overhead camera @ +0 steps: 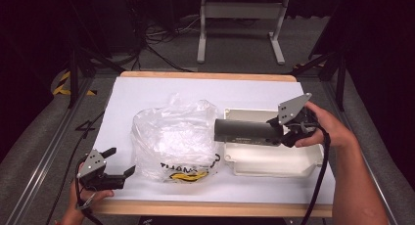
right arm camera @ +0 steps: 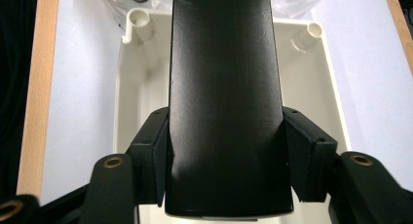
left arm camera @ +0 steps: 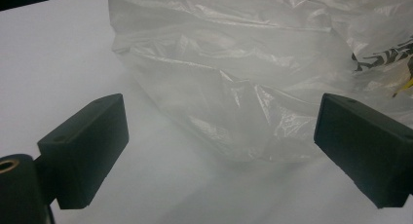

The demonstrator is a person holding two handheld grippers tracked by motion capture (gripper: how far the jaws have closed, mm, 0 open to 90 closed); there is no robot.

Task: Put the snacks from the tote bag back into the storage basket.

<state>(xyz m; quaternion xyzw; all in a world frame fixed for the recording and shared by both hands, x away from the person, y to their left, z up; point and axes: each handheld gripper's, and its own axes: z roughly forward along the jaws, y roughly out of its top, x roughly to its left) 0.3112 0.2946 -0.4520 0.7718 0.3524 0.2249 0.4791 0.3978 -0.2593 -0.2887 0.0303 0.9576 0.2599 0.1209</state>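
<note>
My right gripper (right arm camera: 226,158) is closed on a dark cylinder (right arm camera: 224,87); both pads press on its sides near its end, and the long body goes straight away from me. In the high view the right gripper (overhead camera: 286,129) holds this dark cylinder (overhead camera: 247,131) level above the left part of a white tray (overhead camera: 293,161), and its free end points to the plastic bag (overhead camera: 171,137) and reaches the bag's right edge. Under the cylinder I see the white tray (right arm camera: 136,87) with two round posts in its far corners.

My left gripper (left arm camera: 221,151) stands wide open and holds nothing. Between the two black jaws I look at the plastic bag (left arm camera: 253,68), which lies a little ahead of the tips on the white sheet (left arm camera: 53,53). In the high view the left gripper (overhead camera: 120,164) is near the front left corner of the white sheet (overhead camera: 147,93), just beside the bag's lower left side, not touching it. The bag is crumpled and clear, with black and yellow print on its front edge. The sheet covers a wooden table (overhead camera: 205,76).
</note>
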